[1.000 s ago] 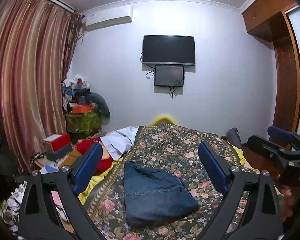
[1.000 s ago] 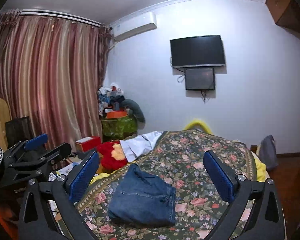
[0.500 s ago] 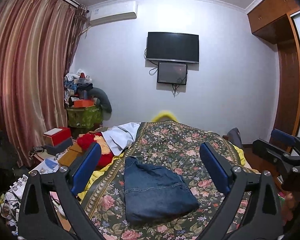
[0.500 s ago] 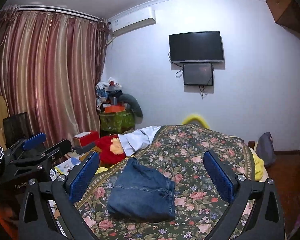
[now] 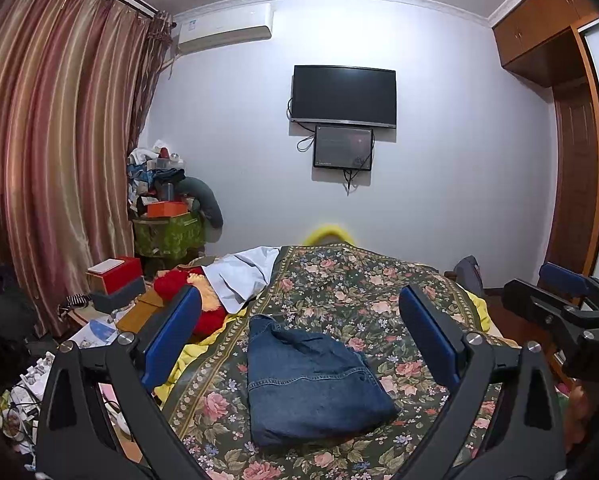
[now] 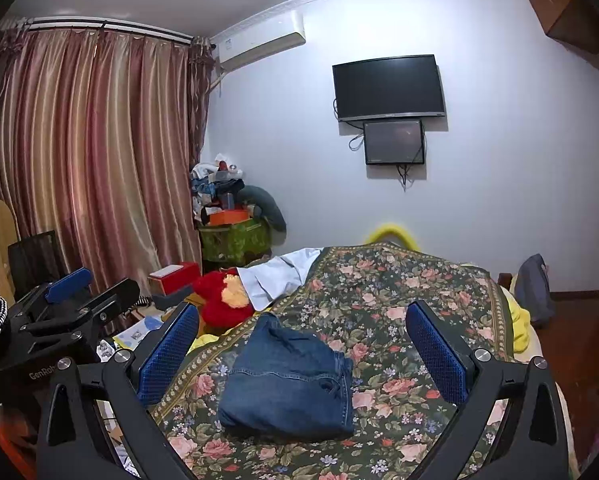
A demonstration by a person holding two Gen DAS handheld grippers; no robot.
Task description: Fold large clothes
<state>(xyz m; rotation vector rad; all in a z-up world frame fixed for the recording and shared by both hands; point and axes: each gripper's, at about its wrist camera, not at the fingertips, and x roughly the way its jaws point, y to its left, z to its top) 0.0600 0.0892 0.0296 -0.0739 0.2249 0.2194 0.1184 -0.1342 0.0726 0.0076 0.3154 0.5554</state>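
A folded blue denim garment (image 5: 311, 380) lies on the floral bedspread (image 5: 359, 292), also in the right wrist view (image 6: 291, 380). My left gripper (image 5: 303, 340) is open and empty, held above the near end of the bed, apart from the denim. My right gripper (image 6: 307, 348) is open and empty too, raised above the denim. Each gripper shows at the edge of the other's view: the right one (image 5: 563, 300) and the left one (image 6: 71, 292).
A white garment (image 5: 243, 276) and a red plush toy (image 5: 187, 292) lie at the bed's far left. Boxes and clutter (image 5: 115, 276) crowd the floor by the curtain. A piled green cabinet (image 5: 167, 232) stands in the corner. A wardrobe (image 5: 575, 160) is on the right.
Both grippers have risen and tilted up slightly, so the denim and bed sit lower in view. The denim has not moved. Both stay open.
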